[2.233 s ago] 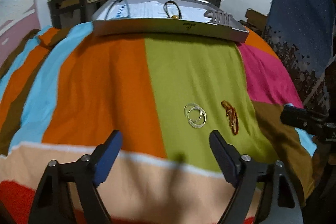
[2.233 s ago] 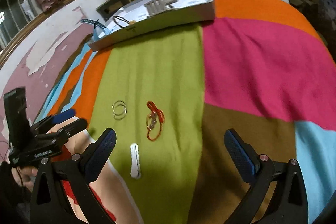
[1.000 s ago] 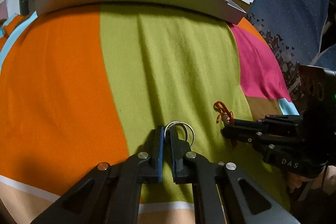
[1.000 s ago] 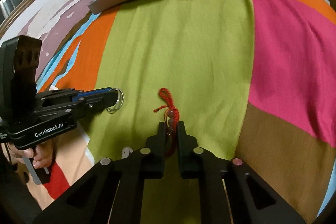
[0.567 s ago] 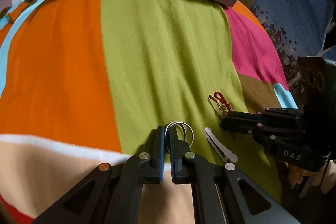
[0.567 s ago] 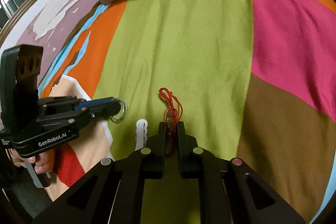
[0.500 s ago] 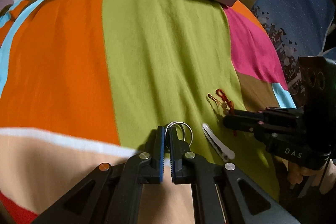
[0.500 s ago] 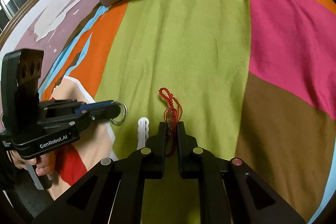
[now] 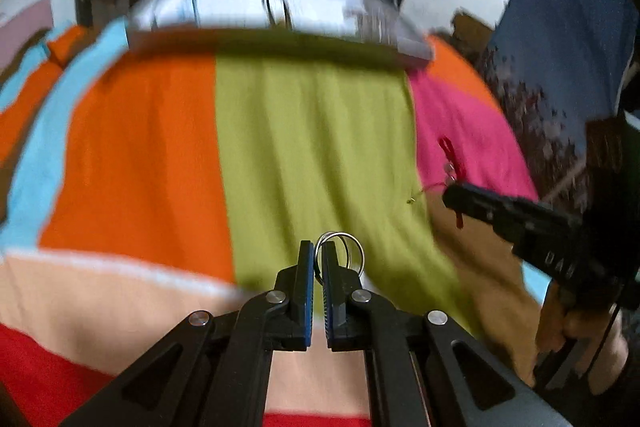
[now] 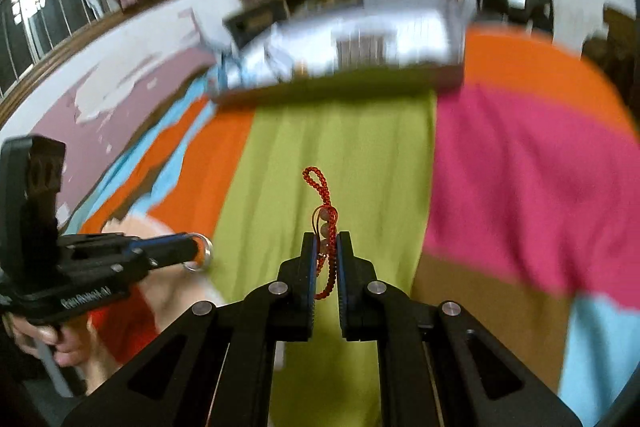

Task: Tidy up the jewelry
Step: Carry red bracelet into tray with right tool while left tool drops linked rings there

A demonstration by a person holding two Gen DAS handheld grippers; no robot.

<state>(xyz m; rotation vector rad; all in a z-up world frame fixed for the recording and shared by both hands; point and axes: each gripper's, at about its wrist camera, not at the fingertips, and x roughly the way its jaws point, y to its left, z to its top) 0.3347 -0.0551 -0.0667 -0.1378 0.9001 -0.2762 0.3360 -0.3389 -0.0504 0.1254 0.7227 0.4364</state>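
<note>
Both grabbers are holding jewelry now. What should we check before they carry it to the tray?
1. Left gripper shut on the silver rings: ok.
2. Right gripper shut on the red cord bracelet: ok.
3. Bracelet held securely: cannot tell; much of the cord sticks out past the fingers.
4. Both pieces lifted off the blanket: ok, as far as the views show.
5. Grippers apart from each other: ok.
6. Free spot in the grey tray: cannot tell; the tray is blurred.
</note>
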